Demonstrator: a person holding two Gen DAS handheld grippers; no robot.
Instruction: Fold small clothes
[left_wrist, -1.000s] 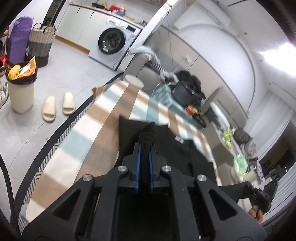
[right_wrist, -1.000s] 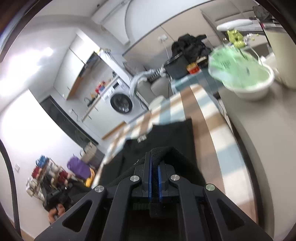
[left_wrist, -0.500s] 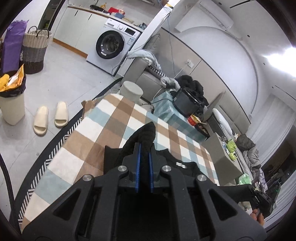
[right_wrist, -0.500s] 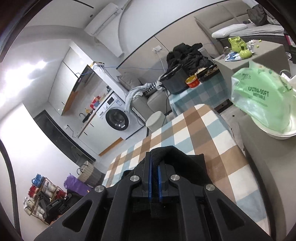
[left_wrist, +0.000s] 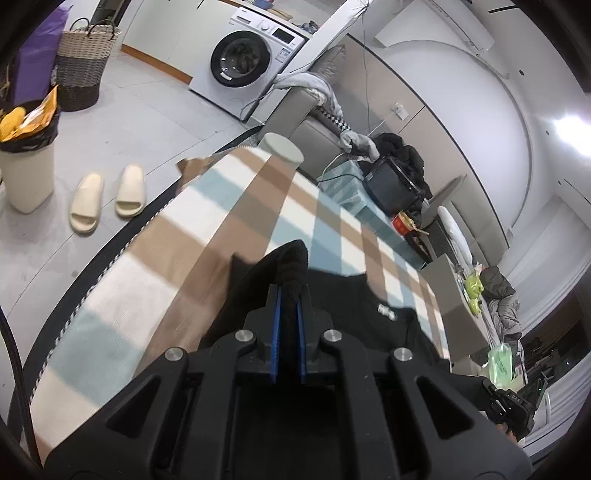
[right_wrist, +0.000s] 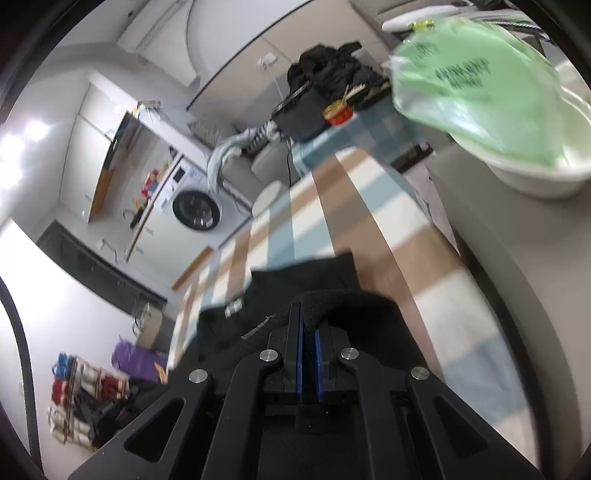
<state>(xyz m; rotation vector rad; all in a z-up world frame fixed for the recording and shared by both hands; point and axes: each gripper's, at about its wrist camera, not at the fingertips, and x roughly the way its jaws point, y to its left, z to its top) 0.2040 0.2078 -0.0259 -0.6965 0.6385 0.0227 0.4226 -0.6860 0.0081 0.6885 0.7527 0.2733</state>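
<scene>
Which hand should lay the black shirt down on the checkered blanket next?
Neither alone: left gripper and right gripper are each shut on the black shirt, so both probably lower together.

Black garment (left_wrist: 354, 306) on a cloth (left_wrist: 155, 266) checked in brown, pale blue and white. Gripper pads (left_wrist: 275, 332) blue, gripper bodies black. Beyond the cloth's far edge: white washing machine (left_wrist: 243, 59), cream slippers (left_wrist: 107, 197), cream bin (left_wrist: 26, 177) with black liner. Past its right edge: pale green bag (right_wrist: 476, 85) in a white bowl (right_wrist: 535, 177).
</scene>
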